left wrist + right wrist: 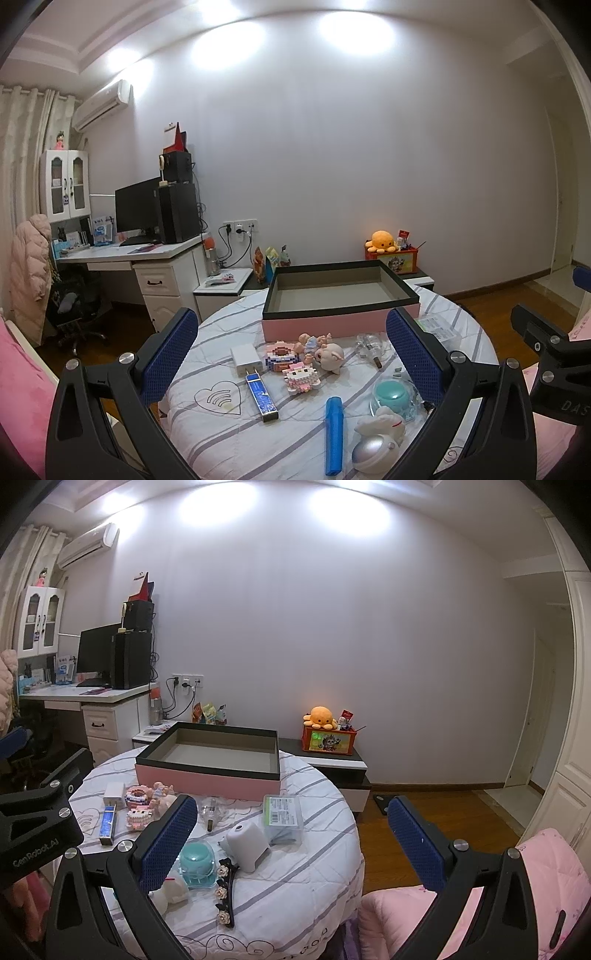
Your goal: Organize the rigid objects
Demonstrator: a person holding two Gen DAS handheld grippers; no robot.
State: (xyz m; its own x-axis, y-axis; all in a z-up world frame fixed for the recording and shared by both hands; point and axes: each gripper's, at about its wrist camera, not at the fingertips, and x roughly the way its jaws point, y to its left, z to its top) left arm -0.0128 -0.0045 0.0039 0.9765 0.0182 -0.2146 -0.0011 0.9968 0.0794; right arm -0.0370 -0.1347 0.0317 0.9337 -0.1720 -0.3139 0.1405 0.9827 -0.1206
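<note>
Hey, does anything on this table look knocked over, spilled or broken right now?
Nothing looks spilled or broken. The small items are just scattered loose on the table, the white cup-shaped thing lies on its side, and the pink box sits empty.

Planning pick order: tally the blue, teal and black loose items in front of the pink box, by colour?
Blue: 2 (flat blue rectangular case, blue plastic tube)
Teal: 1 (round teal tub in clear casing)
Black: 1 (black hair clip with flower trims)
Total: 4
</note>
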